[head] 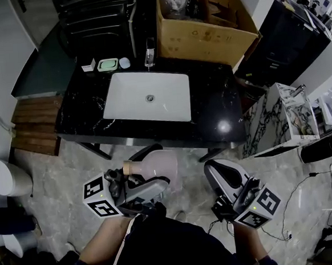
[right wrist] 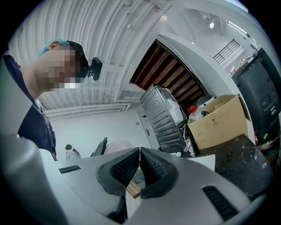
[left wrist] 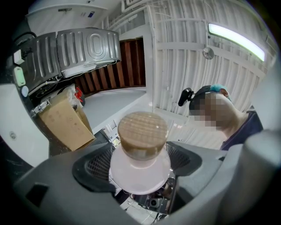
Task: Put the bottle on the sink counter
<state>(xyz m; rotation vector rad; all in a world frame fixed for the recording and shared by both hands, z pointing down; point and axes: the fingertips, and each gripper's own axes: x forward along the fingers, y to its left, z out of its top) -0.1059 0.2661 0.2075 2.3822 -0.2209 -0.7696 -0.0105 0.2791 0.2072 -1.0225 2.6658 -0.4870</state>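
A pale pink bottle (head: 156, 165) with a tan round cap (head: 132, 167) lies sideways in my left gripper (head: 152, 171), which is shut on its body in front of the counter, over the floor. The left gripper view shows the cap (left wrist: 142, 132) facing the camera and the bottle (left wrist: 139, 173) squeezed between the left gripper's (left wrist: 140, 165) two grey jaws. The black marble sink counter (head: 212, 99) with its white basin (head: 147, 96) lies ahead. My right gripper (head: 218, 173) hangs beside the bottle; its jaws (right wrist: 139, 165) are shut together with nothing between them.
An open cardboard box (head: 204, 34) fills the counter's back right. A tap (head: 149, 50), a green soap dish (head: 108, 64) and small white items stand behind the basin. Wooden steps (head: 36, 125) and a white bin (head: 6, 177) are at left, and a marble-patterned cabinet (head: 279, 120) is at right.
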